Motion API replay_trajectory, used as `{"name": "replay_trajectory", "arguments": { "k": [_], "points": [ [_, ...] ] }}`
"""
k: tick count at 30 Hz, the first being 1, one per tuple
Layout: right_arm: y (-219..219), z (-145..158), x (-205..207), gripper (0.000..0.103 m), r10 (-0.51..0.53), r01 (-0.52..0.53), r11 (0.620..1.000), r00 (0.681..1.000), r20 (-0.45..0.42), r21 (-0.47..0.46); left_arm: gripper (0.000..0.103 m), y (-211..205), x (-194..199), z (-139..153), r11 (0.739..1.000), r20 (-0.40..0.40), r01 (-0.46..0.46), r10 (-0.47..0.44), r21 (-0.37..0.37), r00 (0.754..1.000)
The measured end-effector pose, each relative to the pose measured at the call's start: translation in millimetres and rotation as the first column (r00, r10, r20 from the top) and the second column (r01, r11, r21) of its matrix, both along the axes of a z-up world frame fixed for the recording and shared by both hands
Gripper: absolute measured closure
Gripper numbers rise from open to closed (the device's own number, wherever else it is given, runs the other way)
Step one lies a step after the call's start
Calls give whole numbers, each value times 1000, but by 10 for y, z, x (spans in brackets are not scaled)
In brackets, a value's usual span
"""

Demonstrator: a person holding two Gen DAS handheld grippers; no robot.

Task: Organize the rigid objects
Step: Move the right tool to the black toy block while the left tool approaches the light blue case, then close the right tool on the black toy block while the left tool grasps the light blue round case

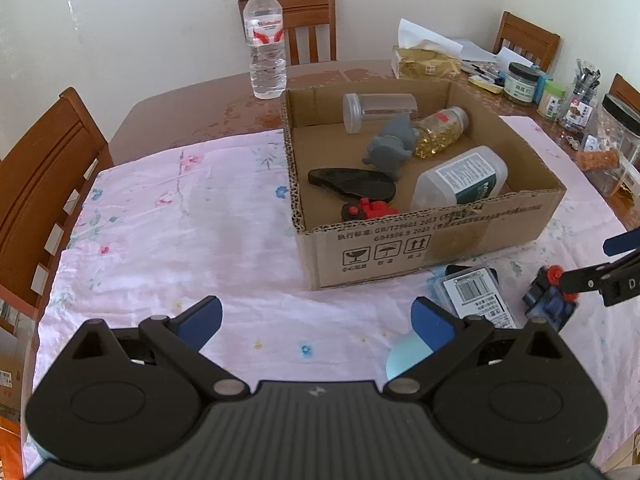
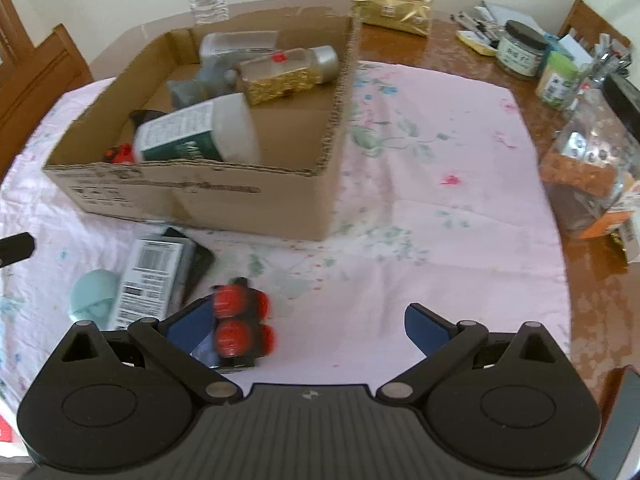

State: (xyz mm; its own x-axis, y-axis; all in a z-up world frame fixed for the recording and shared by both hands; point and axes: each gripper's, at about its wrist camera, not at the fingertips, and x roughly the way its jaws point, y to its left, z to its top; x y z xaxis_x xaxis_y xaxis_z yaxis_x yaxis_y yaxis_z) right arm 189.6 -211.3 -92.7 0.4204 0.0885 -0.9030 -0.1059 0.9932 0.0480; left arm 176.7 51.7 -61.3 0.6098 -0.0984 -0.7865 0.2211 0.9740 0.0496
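An open cardboard box (image 1: 420, 248) (image 2: 200, 196) stands on the pink floral cloth. It holds a clear jar (image 1: 376, 110), a gold-filled bottle (image 1: 440, 130), a grey elephant toy (image 1: 390, 148), a flat black object (image 1: 352, 184), a red toy (image 1: 368, 210) and a white bottle (image 1: 460, 180). In front of the box lie a barcode-labelled case (image 1: 478, 296) (image 2: 148, 280), a pale blue figure (image 2: 94, 300) and a toy car with red wheels (image 1: 550, 300) (image 2: 240, 326). My right gripper (image 2: 308, 322) (image 1: 600, 268) is open, with the car against its left finger. My left gripper (image 1: 318, 320) hovers open over bare cloth.
A water bottle (image 1: 266, 40) stands behind the box. A gold tissue pack (image 2: 394, 10), jars (image 2: 520, 48) and a clear snack container (image 2: 588, 168) crowd the table's right side. Wooden chairs (image 1: 44, 168) surround the table. Bare cloth (image 2: 440, 200) lies right of the box.
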Motion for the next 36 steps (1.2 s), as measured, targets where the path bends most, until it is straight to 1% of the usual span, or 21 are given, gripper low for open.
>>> {"name": "replay_trajectory", "arguments": {
  "k": [3, 5, 9, 12, 15, 17, 20, 23, 25, 26, 29, 32, 33, 36],
  "points": [
    [-30, -14, -17, 0, -6, 6, 1000, 1000, -8, 26, 3, -3, -3, -13, 1000, -5, 3, -3, 0, 1000],
    [9, -50, -32, 0, 7, -7, 999, 1000, -19, 31, 3, 1, -2, -22, 1000, -8, 5, -5, 0, 1000],
    [145, -171, -60, 0, 37, -36, 999, 998, -45, 17, 3, 1, -2, -33, 1000, -13, 11, -11, 4, 1000],
    [175, -261, -69, 0, 34, -34, 999, 998, -62, 4, 3, -2, -1, -40, 1000, -17, 15, -15, 5, 1000],
    [103, -305, -81, 0, 7, -9, 1000, 998, -66, -26, 3, -7, 4, -57, 1000, -23, 20, -19, 6, 1000],
    [3, -323, -105, 0, -19, 17, 1000, 997, -74, -26, 3, -13, 10, -75, 1000, -29, 26, -26, 6, 999],
    [-140, -351, -126, 0, -68, 63, 996, 995, -79, -67, 3, -26, 28, -108, 999, -36, 36, -36, 8, 999],
    [-295, -369, -131, 0, -135, 127, 986, 988, -71, -104, 3, -40, 46, -129, 999, -41, 45, -44, 9, 998],
    [-344, -347, -130, 0, -157, 150, 984, 985, -70, -99, 3, -51, 52, -136, 998, -42, 55, -55, 10, 998],
    [-351, -329, -139, 0, -149, 143, 986, 986, -68, -86, 3, -60, 55, -140, 998, -43, 62, -61, 10, 997],
    [-233, -243, -166, 0, -81, 80, 997, 996, -47, -22, 3, -80, 50, -154, 996, -48, 83, -82, 18, 996],
    [-110, -200, -112, 0, -66, 66, 997, 998, -8, 32, 3, -86, 32, -175, 994, -59, 104, -103, 14, 993],
    [-73, -210, -73, 0, -71, 71, 997, 997, 2, 32, 3, -91, 24, -186, 994, -65, 110, -109, 10, 992],
    [27, -289, 73, 0, -92, 92, 996, 995, 25, -8, 3, -141, -9, -242, 990, -87, 139, -138, 0, 987]
  ]
}}
